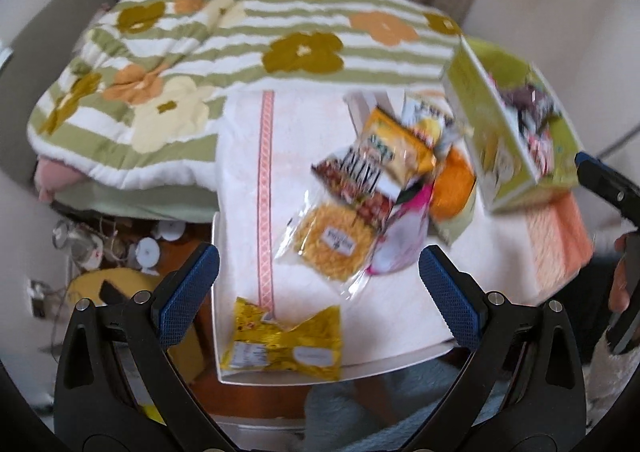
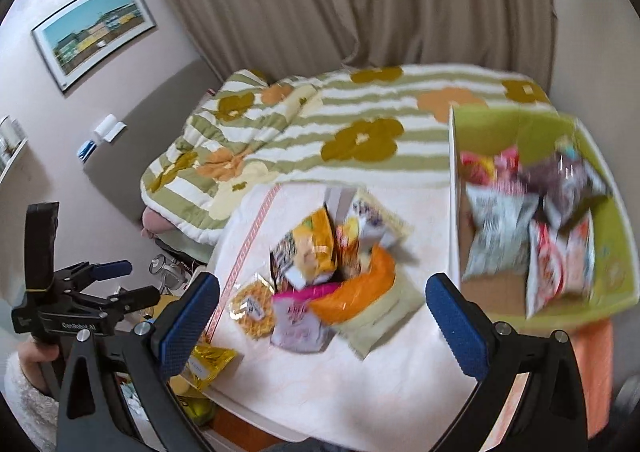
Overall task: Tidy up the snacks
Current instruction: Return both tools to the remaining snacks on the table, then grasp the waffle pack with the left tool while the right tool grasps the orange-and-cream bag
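Note:
A heap of snack packets [image 1: 384, 188] [image 2: 324, 272] lies on a white towel over a small table [image 1: 320, 372]. A yellow packet [image 1: 284, 344] [image 2: 208, 366] rests alone at the table's near left corner. A green cardboard box [image 1: 488, 124] [image 2: 600, 292] holding several packets stands at the right. My left gripper [image 1: 320, 292] hovers open above the near side of the heap, nothing between its blue pads. My right gripper [image 2: 322, 324] is also open and empty, over the heap, left of the box. In the right wrist view the left gripper [image 2: 120, 280] shows at the far left, held by a hand.
A bed with a green-striped flower quilt [image 1: 248, 52] [image 2: 320, 140] lies behind the table. Beige curtains [image 2: 360, 0] hang at the back. Clutter and cables sit on the floor left of the table [image 1: 100, 252]. A framed picture [image 2: 96, 28] hangs on the left wall.

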Motion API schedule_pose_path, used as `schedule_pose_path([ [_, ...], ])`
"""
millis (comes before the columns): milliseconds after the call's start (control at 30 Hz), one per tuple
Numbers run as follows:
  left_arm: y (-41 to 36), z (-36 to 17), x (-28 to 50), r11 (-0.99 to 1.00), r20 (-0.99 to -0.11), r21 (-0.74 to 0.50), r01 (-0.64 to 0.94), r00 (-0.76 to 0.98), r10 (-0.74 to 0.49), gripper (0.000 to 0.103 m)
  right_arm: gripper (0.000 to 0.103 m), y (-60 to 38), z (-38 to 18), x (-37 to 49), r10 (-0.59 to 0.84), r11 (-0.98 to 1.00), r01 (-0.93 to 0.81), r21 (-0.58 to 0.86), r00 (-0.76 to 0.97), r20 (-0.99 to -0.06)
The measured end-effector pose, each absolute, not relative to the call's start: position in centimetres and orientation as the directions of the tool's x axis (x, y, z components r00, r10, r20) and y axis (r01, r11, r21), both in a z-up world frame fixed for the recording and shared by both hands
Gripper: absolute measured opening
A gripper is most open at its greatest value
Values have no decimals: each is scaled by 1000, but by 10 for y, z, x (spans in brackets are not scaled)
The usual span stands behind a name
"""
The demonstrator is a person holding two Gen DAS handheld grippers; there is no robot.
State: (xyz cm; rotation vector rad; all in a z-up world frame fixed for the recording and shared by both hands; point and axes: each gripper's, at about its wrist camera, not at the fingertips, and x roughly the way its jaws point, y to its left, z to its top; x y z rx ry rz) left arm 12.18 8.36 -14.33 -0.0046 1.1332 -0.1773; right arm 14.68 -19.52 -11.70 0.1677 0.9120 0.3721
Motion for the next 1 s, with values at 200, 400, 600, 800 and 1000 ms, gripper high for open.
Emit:
schedule_pose_path([
  [200, 67, -194, 133, 955, -936, -57, 290, 316, -152, 100, 103, -192, -159, 133, 339, 938, -118, 327, 516, -786],
  [400, 45, -247, 154, 922, -964, -17, 387, 239, -118, 100, 103, -201, -199, 131, 328, 924, 13, 383, 490, -808],
  [600, 32, -280, 173, 913, -978, -10, 409, 185, -94, 100, 103, -204, -232, 142, 337, 900, 92, 426, 471, -815],
  [800, 23, -302, 186, 905, -985, 9, 425, 160, -65, 100, 103, -211, -256, 153, 361, 838, 202, 507, 491, -793],
  [1000, 17, -311, 194, 893, -986, 30, 448, 162, -48, 101, 103, -216, -268, 163, 359, 786, 280, 551, 519, -776],
])
